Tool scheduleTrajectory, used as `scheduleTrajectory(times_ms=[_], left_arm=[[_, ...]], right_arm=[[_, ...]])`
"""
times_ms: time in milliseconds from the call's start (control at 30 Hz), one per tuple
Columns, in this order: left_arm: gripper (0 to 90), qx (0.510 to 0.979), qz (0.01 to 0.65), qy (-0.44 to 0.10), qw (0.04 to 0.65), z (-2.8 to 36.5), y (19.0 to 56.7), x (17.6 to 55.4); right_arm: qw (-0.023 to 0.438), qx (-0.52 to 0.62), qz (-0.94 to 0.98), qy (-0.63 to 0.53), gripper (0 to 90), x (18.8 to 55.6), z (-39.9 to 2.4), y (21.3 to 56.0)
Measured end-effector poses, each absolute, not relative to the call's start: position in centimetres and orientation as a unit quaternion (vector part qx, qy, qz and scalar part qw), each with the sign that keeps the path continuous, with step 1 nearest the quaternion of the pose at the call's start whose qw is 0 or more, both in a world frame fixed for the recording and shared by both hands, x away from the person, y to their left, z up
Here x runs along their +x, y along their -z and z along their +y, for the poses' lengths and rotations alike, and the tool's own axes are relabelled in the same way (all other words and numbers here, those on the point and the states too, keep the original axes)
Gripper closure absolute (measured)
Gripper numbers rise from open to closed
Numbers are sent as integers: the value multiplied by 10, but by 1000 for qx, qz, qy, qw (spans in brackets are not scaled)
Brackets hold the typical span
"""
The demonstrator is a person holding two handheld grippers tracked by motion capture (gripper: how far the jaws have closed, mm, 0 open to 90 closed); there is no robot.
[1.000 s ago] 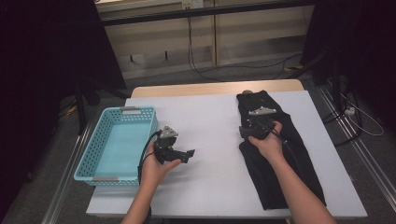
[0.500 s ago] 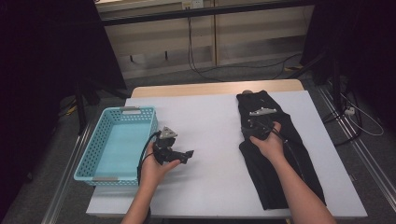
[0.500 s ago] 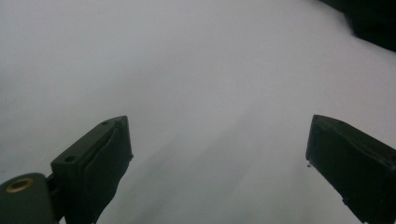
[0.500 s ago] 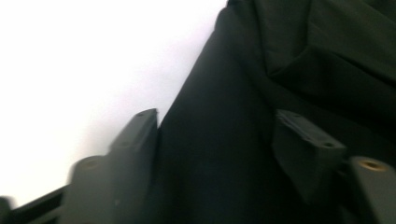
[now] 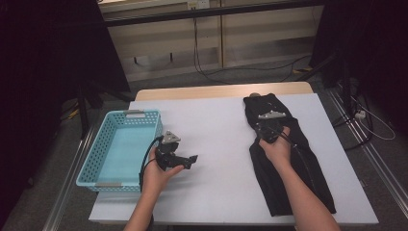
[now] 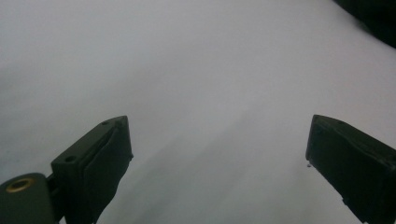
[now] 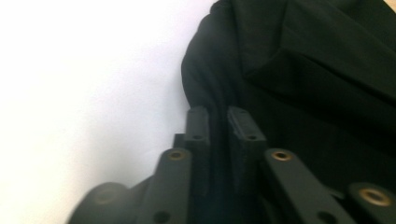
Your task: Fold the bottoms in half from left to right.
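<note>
Between the jaws of the right hand-held gripper (image 7: 218, 128), which have just been closing, a fold at the edge of the black garment (image 5: 281, 159) is pinched on the white worktop (image 5: 216, 130). Before lifting, a full-thickness bite should be confirmed. The left hand-held gripper (image 6: 217, 154) is held spread, well apart from the garment, beside the blue basket (image 5: 103, 159).

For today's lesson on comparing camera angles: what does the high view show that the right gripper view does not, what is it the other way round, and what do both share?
High view alone: the blue basket at the table's left, the left hand-held gripper held open over bare tabletop, both forearms, and the black garment's full length.

Right gripper view alone: a close look at the right hand-held gripper, whose jaws have just been closing and now pinch a fold at the garment's edge.

Both: the black garment, the white table and the right hand-held gripper on the cloth.
</note>
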State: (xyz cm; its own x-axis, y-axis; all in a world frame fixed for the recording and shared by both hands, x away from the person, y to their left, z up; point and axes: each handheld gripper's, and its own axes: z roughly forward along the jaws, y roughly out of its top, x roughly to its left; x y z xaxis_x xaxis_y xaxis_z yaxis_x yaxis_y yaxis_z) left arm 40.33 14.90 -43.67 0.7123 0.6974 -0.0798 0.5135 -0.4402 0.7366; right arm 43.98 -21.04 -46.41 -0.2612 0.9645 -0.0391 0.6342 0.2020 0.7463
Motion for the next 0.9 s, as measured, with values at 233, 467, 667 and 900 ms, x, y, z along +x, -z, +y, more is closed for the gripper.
scheduleTrajectory(times_ms=[233, 467, 667, 900], left_arm=[[71, 838, 362, -120, 390, 149, 436, 404], [71, 841, 357, -121, 388, 145, 435, 406], [71, 842, 357, -119, 386, 142, 437, 408], [71, 841, 357, -120, 389, 141, 435, 407]], right_arm=[[246, 561, 718, -329, 844, 441, -216, 463], [233, 547, 730, -337, 848, 441, -218, 461], [224, 532, 740, -346, 849, 438, -214, 459], [219, 518, 751, -345, 848, 436, -204, 461]])
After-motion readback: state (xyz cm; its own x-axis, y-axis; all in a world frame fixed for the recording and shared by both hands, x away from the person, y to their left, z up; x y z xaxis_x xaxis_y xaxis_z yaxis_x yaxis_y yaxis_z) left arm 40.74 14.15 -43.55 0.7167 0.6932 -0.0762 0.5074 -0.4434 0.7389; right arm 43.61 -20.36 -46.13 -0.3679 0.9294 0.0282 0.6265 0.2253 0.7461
